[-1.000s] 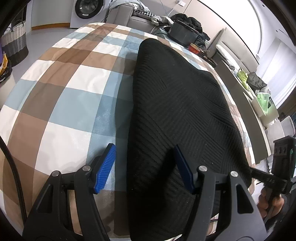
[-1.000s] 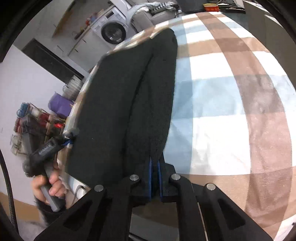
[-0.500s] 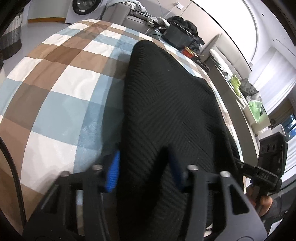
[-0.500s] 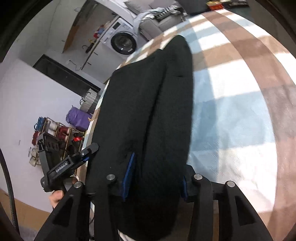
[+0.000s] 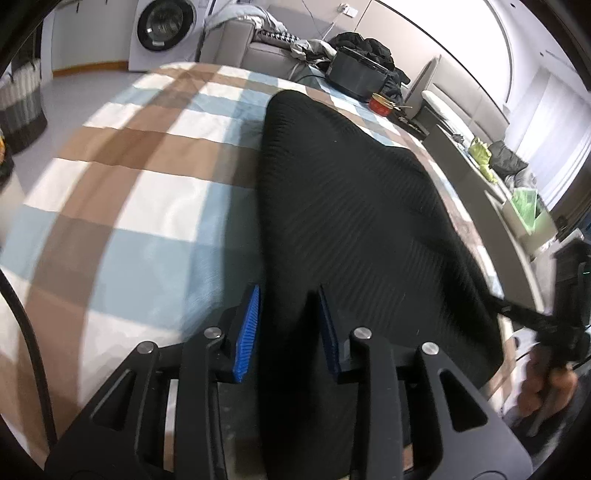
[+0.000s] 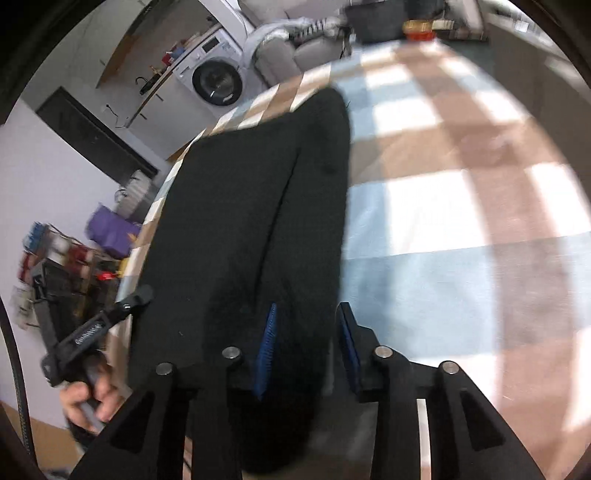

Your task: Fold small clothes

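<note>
Jaws come first, since they sit nearest in both views. On the left gripper (image 5: 288, 328) the jaws stand partly apart, with the near edge of the black knit garment (image 5: 351, 206) lying between the two blue pads. I cannot tell if they pinch it yet (the cloth fills the gap, but the pads look a bit away from it). On the right gripper (image 6: 308, 347) it looks the same: jaws partly apart, a thick fold of the black knit garment (image 6: 240, 221) between them, grip not sure.

Past the jaws, the garment runs straight ahead and away. Its long way goes from the jaws to the far end of the bed. It is wide close to the jaws and gets narrow far off, so the thin end points away from the person. It lies flat on the checked blanket (image 5: 140, 192), with a long fold line running down it in the right view.

Both grippers are at the same near end, about as close as each other. I think the next move needs both to hold tight, then carry this end forward to the far tip.

Far behind are a washing machine (image 5: 162, 29) and a sofa (image 5: 258, 48).
</note>
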The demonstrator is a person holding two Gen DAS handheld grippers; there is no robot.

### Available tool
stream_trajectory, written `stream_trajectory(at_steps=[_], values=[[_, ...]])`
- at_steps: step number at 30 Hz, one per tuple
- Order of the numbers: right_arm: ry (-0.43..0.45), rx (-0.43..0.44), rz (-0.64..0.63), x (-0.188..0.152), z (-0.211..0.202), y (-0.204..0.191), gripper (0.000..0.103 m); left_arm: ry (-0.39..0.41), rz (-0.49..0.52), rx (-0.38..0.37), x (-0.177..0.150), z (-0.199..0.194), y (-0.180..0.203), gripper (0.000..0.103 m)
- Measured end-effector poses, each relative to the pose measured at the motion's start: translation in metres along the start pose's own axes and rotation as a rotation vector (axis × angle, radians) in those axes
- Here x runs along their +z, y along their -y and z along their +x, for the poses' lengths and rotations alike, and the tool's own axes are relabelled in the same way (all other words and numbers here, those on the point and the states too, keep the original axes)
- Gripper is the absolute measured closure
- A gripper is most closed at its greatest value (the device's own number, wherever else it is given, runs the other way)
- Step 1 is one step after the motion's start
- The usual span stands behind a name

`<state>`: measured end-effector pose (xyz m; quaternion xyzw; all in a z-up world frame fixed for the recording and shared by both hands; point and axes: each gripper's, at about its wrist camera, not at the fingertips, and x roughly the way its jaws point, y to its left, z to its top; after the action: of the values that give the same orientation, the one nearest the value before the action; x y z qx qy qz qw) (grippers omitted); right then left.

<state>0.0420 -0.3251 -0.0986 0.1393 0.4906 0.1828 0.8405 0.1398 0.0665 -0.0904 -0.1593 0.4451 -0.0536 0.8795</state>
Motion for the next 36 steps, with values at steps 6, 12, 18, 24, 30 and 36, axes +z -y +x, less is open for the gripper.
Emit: stream_trajectory(at_steps=[6,12,18,24,30,36], values=[[0.072,0.026,-0.196,-0.027,-0.033,-0.055,0.062,0.029,0.070,-0.022,-0.020,-0.028,0.017,0.042],[0.019,0.071,-0.293,-0.041,0.001,-0.093,0.059,0.030,0.162,-0.091,-0.045,-0.037,0.045,0.031],[0.013,0.017,-0.329,-0.061,0.011,-0.087,0.074,-0.012,0.228,-0.079,-0.070,-0.026,0.044,0.031],[0.029,-0.050,-0.251,-0.057,-0.002,-0.061,0.073,-0.014,0.242,-0.072,-0.072,-0.029,0.043,0.031],[0.097,0.014,-0.197,-0.041,-0.012,-0.057,0.071,-0.004,0.265,-0.093,-0.062,-0.034,0.060,0.031],[0.073,-0.073,-0.220,-0.018,0.023,-0.067,0.071,-0.029,0.332,-0.075,-0.066,-0.017,0.078,0.029]])
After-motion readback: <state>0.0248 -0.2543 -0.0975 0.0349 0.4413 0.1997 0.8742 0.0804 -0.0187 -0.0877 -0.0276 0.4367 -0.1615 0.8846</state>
